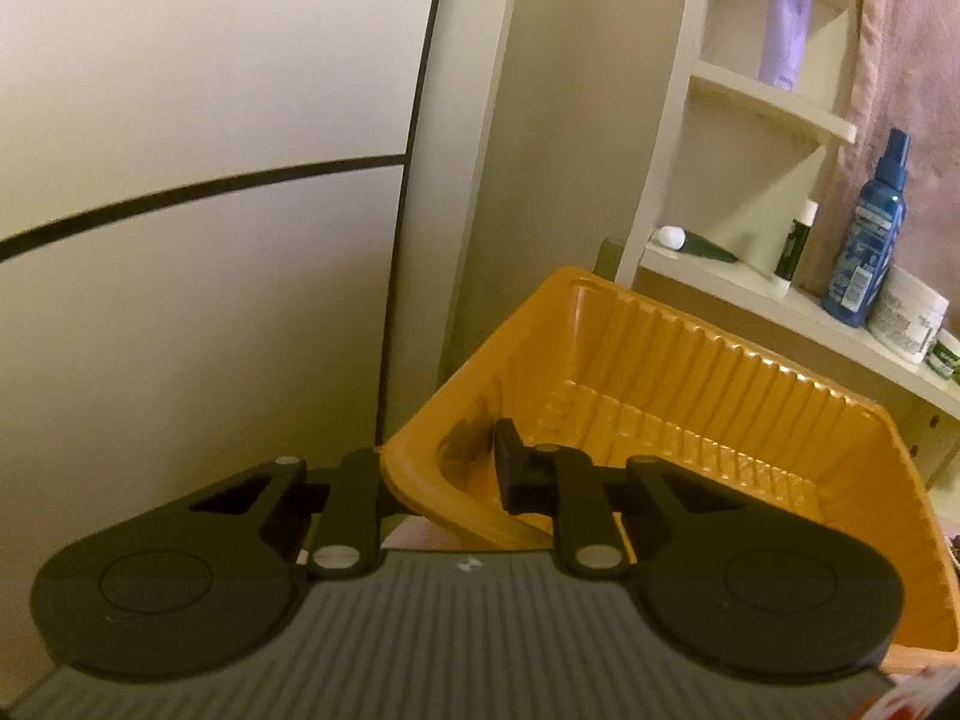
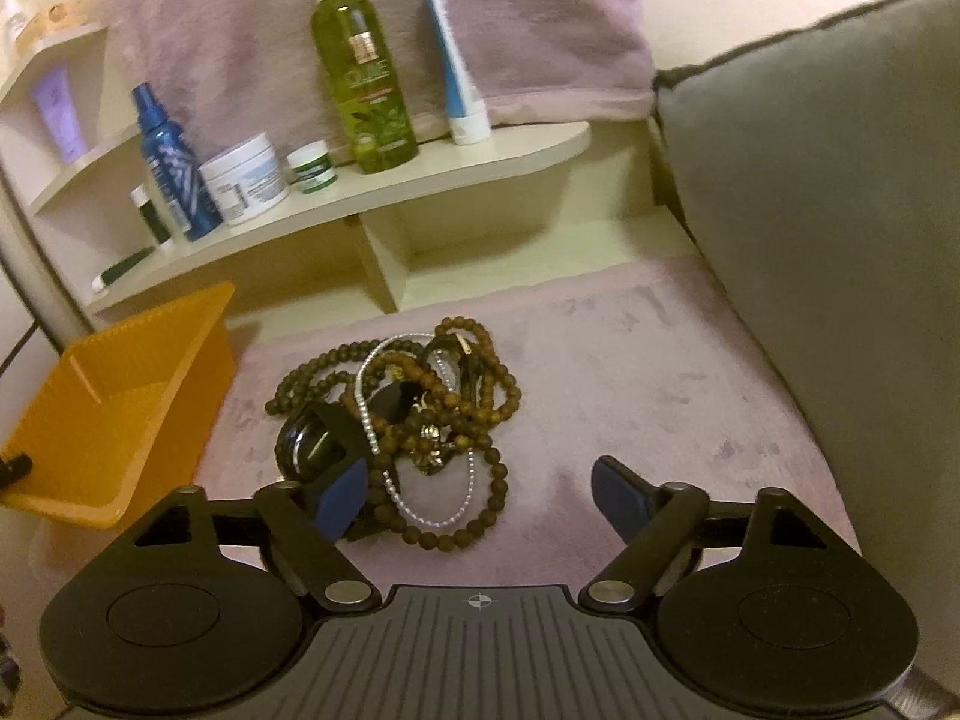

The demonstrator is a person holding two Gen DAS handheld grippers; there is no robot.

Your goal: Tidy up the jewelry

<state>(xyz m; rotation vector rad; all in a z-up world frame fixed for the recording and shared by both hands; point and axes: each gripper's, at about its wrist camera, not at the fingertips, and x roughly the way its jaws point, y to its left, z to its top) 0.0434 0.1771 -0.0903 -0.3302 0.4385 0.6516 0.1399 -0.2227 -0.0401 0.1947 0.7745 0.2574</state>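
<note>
An orange plastic tray (image 1: 690,396) fills the lower right of the left wrist view, tilted and with nothing in it. My left gripper (image 1: 438,468) is shut on its near corner wall, one finger inside and one outside. The right wrist view shows the same tray (image 2: 120,396) at the left, with a black fingertip (image 2: 15,468) at its corner. A tangled pile of jewelry (image 2: 408,408) lies on the pink cloth: brown bead strings, a white pearl string and black bangles. My right gripper (image 2: 480,492) hangs open just over the pile's near edge, its left finger by the bangles.
A cream curved shelf (image 2: 480,156) behind the pile holds a green bottle (image 2: 363,78), a blue spray bottle (image 2: 171,168), jars and tubes. A grey cushion (image 2: 810,180) stands at the right. Pink cloth (image 2: 630,372) lies bare right of the pile. A pale wall panel (image 1: 210,120) is left of the tray.
</note>
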